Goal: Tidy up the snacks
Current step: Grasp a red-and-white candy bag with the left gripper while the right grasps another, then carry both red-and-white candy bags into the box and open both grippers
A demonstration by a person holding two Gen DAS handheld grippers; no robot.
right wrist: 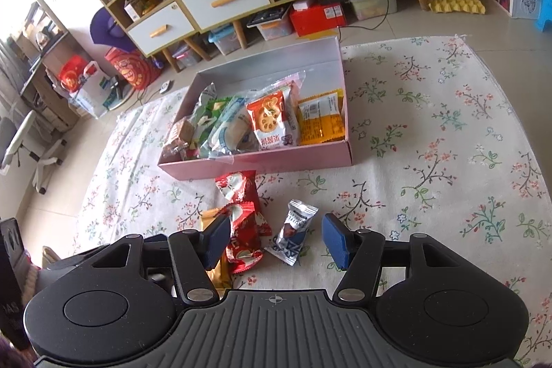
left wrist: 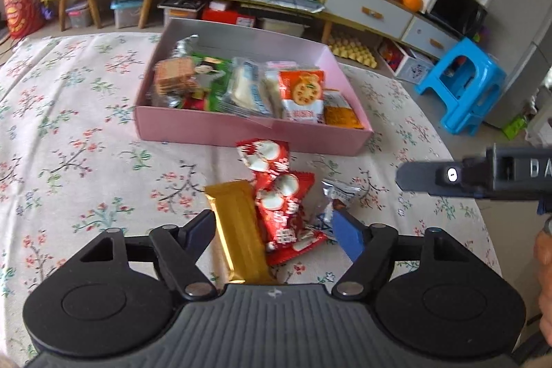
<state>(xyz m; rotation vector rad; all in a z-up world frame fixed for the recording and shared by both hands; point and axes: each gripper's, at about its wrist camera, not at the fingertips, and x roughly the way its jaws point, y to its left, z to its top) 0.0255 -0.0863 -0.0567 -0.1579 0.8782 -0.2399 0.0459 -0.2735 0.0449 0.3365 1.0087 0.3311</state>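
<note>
Left gripper [left wrist: 274,226]: released, jaws spread around the gold bar [left wrist: 238,230] and red packets [left wrist: 286,209] on the bench [left wrist: 69,143]. Right gripper [right wrist: 274,240]: released, above the silver packet [right wrist: 295,230]. Pink box [left wrist: 241,133], beyond them, holds assorted snacks.
</note>
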